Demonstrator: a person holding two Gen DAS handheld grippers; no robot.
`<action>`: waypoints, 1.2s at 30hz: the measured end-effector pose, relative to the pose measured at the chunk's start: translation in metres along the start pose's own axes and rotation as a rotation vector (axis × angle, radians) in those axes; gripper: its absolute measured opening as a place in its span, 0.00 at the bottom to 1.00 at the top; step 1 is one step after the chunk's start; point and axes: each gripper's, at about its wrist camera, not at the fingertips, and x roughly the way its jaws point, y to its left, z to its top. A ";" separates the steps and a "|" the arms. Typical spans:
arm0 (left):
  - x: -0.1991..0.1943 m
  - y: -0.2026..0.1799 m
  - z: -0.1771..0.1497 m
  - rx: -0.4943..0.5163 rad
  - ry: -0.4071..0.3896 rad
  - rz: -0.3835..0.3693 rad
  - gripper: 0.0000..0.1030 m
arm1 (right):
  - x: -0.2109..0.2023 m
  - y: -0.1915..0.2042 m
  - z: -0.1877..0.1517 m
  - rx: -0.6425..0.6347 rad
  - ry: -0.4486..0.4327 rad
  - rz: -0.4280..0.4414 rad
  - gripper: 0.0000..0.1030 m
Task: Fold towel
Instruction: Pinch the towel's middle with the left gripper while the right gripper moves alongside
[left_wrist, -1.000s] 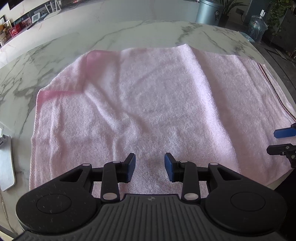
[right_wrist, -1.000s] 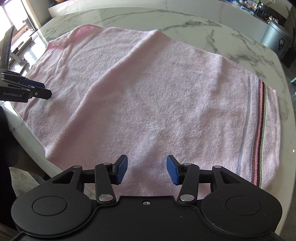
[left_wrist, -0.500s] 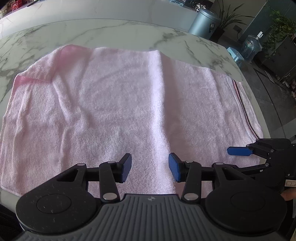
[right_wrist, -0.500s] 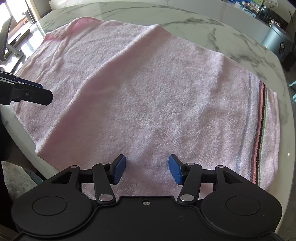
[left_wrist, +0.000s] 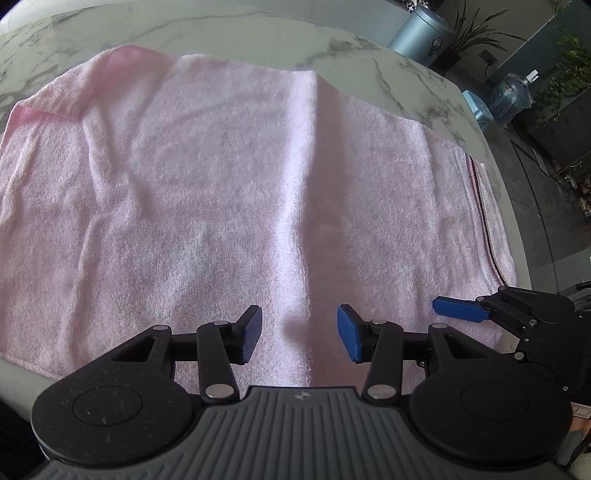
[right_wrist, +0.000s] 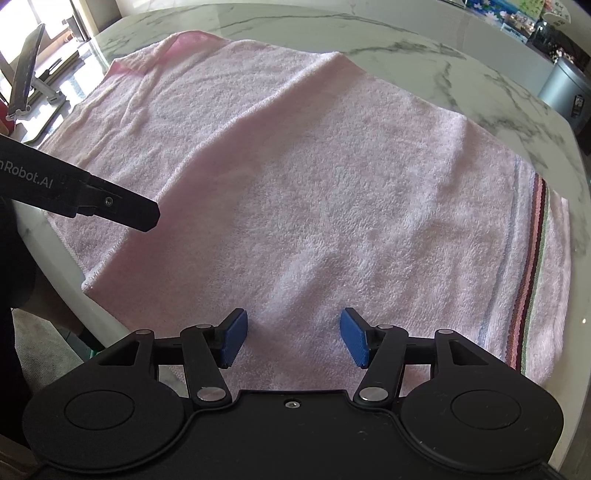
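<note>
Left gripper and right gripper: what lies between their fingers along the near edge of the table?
Only pink towel, nothing on it, between left gripper and right gripper; the left wrist view shows it.

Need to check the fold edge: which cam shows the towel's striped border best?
Right wrist view. The striped border runs down the right side of the pink towel with separate colour bands visible. In the left wrist view the border shows only as a thin dark line near the table edge.
</note>
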 end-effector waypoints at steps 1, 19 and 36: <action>0.002 -0.002 0.000 0.008 0.006 0.007 0.42 | 0.000 0.000 0.000 -0.002 -0.001 0.002 0.54; 0.020 -0.018 -0.013 0.123 0.042 0.101 0.08 | 0.001 0.006 0.001 -0.026 -0.002 0.023 0.55; 0.020 -0.028 -0.023 0.261 0.056 0.155 0.04 | 0.003 0.010 0.007 -0.065 0.032 0.004 0.59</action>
